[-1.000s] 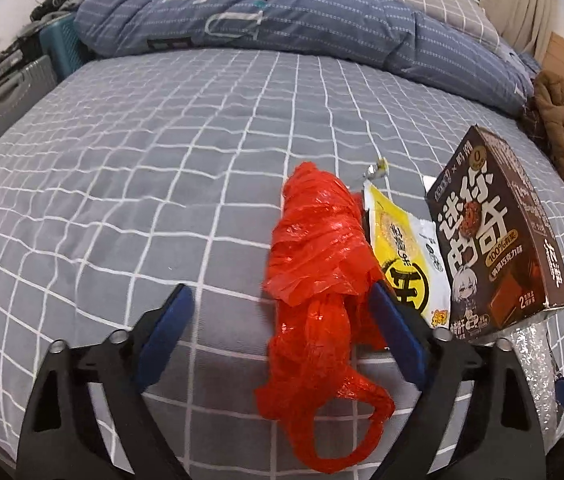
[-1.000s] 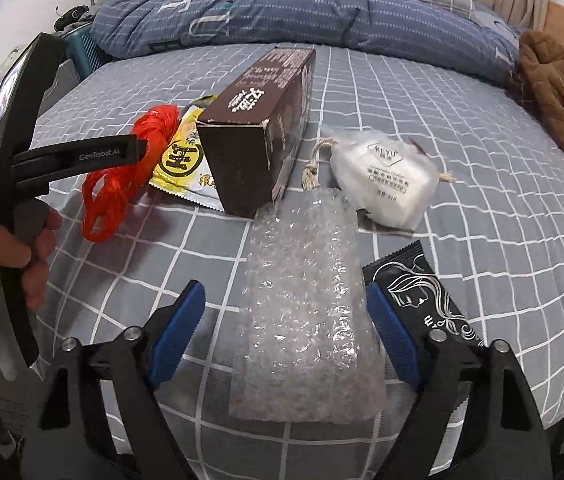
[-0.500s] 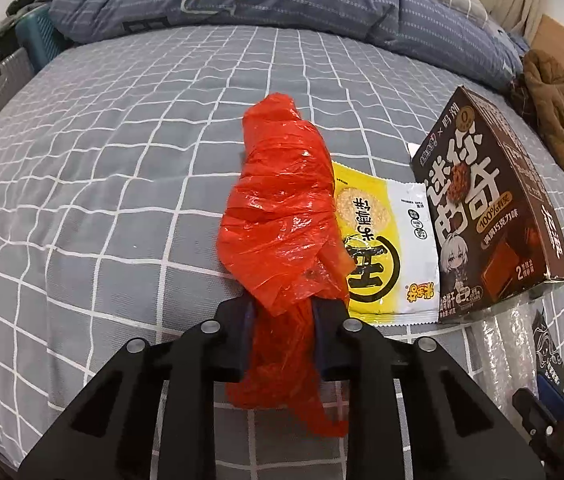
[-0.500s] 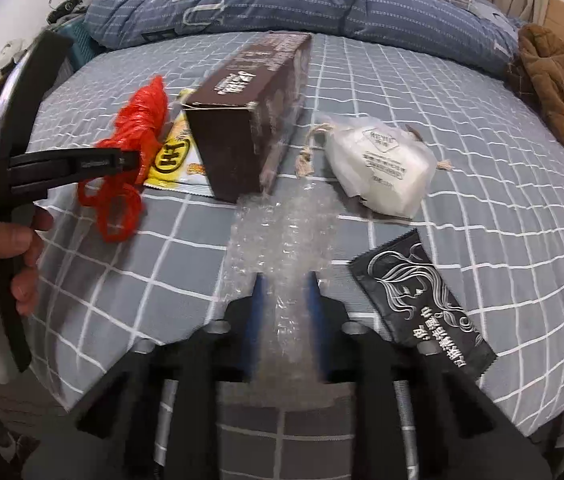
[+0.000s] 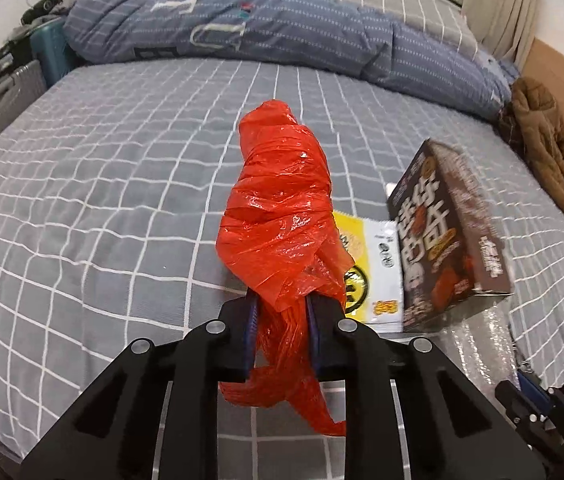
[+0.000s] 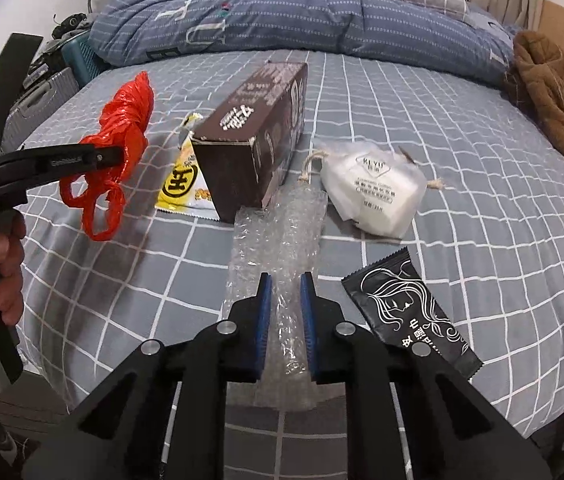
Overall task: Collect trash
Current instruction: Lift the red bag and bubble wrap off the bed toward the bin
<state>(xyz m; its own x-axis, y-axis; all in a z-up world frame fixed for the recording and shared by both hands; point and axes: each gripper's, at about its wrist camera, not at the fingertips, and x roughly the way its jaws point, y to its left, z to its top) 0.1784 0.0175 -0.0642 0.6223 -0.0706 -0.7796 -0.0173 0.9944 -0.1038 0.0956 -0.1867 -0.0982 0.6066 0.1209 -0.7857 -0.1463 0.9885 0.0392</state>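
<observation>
Trash on bed (image 6: 482, 160): left claw (image 5: 280, 312), its jaws closing, pinches red bag (image 5: 282, 208) lifted at 10 o'clock for collection; right claw (image 6: 285, 308) clenched on bubble wrap (image 6: 278, 232) at centre; box (image 6: 254, 148), wrappers, pouch remain.

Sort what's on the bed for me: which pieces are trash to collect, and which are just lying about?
Trash:
- red plastic bag, in left gripper
- bubble wrap, in right gripper
- yellow snack wrapper
- brown box
- white pouch
- black sachet

Lying about:
- blue duvet
- brown coat
</observation>
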